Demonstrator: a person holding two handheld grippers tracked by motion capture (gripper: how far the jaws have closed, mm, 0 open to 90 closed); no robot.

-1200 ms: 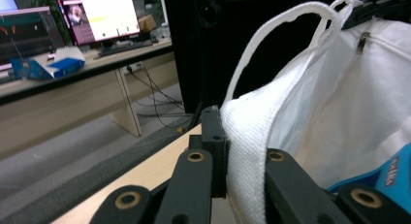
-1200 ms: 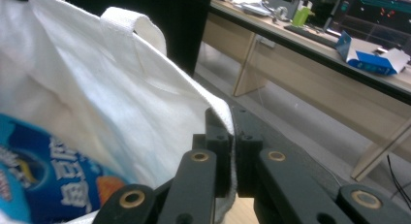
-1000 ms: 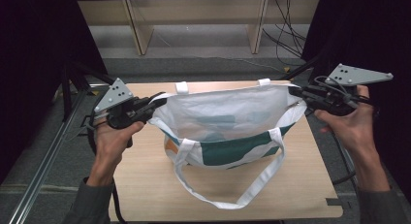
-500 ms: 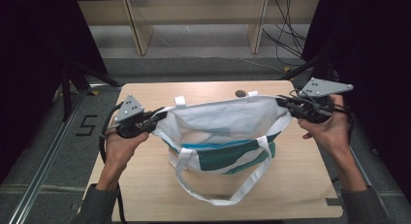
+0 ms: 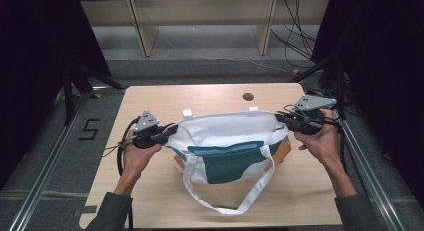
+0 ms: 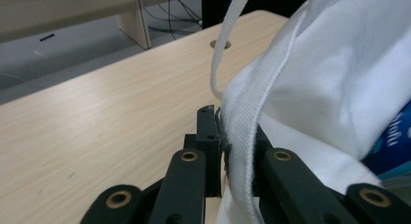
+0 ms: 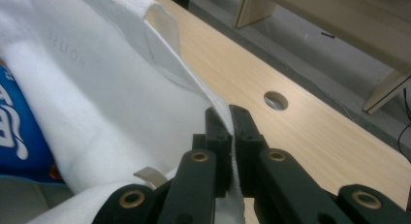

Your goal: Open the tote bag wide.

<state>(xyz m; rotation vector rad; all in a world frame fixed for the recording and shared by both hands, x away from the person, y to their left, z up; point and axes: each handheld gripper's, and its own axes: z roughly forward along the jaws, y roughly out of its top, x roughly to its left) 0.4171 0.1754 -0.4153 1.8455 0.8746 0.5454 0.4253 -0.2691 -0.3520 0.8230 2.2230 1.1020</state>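
A white tote bag point(image 5: 227, 136) with a teal panel and long white handles hangs stretched between both grippers over the wooden table point(image 5: 155, 101). My left gripper point(image 5: 170, 131) is shut on the bag's left rim; in the left gripper view the white hem point(image 6: 240, 151) is pinched between the jaws of this gripper point(image 6: 223, 132). My right gripper point(image 5: 281, 118) is shut on the right rim, and the right gripper view shows the hem point(image 7: 220, 110) clamped by that gripper point(image 7: 228, 124). Blue printed packaging point(image 7: 14, 132) lies inside the bag. One handle loop point(image 5: 235, 203) rests on the table near me.
A round cable hole point(image 5: 248, 97) sits in the table behind the bag. Beyond the table's far edge stands a low wooden shelf point(image 5: 200, 21) with cables on the floor. Metal rails point(image 5: 45, 181) run along both sides.
Both grippers have come down and toward me with the bag held between them, lowering it onto the table; the bag's mouth stays stretched wide.
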